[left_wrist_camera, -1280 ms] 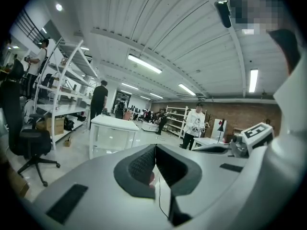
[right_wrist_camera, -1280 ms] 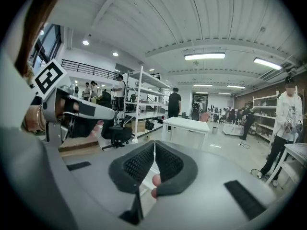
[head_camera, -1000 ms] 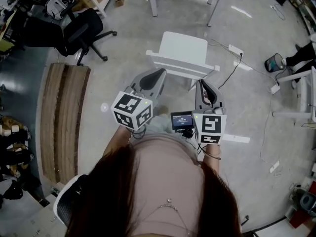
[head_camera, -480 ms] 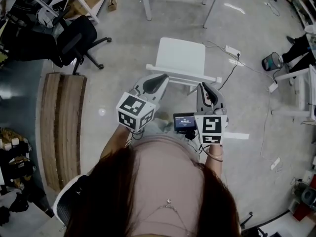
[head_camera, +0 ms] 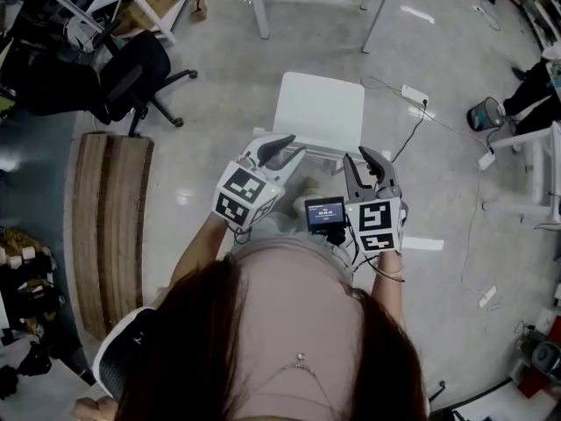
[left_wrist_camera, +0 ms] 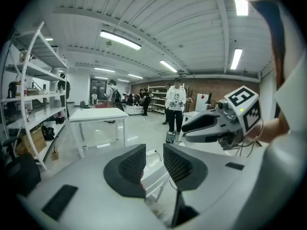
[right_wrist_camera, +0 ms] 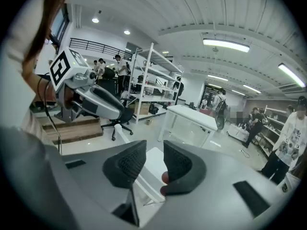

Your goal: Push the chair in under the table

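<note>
Floor (head_camera: 316, 38) lies open between chair (head_camera: 321, 112) front edge and table (head_camera: 256, 7).

Both forearms reach forward from the torso, side by side. Left tongs (head_camera: 289, 146) and right tongs (head_camera: 368, 156) point ahead and somewhat down, near each other but apart. Jaws on each are opening, with a narrow gap between the ribbed pads (left_wrist_camera: 128, 166) and nothing pinched in either.
</note>
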The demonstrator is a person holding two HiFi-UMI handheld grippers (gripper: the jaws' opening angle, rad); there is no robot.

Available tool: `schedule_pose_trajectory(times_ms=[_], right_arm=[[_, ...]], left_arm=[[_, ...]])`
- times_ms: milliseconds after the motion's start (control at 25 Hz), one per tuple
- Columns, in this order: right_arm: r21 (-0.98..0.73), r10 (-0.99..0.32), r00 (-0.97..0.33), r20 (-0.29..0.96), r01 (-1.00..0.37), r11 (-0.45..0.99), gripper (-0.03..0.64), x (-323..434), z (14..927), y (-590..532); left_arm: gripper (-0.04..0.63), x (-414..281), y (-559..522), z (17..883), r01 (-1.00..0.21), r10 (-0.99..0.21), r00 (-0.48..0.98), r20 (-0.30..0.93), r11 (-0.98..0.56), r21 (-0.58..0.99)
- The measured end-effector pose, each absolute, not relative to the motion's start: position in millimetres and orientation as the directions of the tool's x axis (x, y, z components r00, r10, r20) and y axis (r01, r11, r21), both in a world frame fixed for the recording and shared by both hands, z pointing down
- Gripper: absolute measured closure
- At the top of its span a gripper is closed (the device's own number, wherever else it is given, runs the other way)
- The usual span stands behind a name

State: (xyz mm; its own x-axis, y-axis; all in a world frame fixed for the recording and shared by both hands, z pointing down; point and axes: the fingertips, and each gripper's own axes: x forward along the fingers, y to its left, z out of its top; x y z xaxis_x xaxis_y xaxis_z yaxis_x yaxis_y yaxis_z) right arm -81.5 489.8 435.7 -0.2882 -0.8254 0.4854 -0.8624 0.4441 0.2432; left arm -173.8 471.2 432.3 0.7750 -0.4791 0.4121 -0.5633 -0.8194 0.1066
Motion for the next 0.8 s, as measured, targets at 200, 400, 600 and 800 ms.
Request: schedule_pose_trajectory(times_ms=[200, 400, 600, 800], right_arm=[[0.285, -0.754, -0.322, 0.573, -0.784, 0.552, 0.468, -81, 459, 478], [0.293, -0.673, -0.341, 0.657, -0.706, 0.644, 0.419, -82, 486, 468], [0.275, -0.591, -0.355, 0.724, -0.637, 0.720, 0.396, -84, 514, 461], [0.247, -0.500, -0.367, 0.784, -0.555, 0.794, 0.380, -92, 537, 457]], left_arm=[[0.437, -165, 461, 462, -0.485, -0.418, 0.739, 0.529, -0.874, -0.013], [0.396, -156, 452, 490, -0.350, -0.361, 0.675, 0.643, -0.925, -0.151], [0.391, -147, 448, 518, -0.212, -0.315, 0.593, 0.741, -0.949, -0.234], [0.391, -143, 446, 546, -0.073, -0.308, 0.495, 0.813, -0.946, -0.315]])
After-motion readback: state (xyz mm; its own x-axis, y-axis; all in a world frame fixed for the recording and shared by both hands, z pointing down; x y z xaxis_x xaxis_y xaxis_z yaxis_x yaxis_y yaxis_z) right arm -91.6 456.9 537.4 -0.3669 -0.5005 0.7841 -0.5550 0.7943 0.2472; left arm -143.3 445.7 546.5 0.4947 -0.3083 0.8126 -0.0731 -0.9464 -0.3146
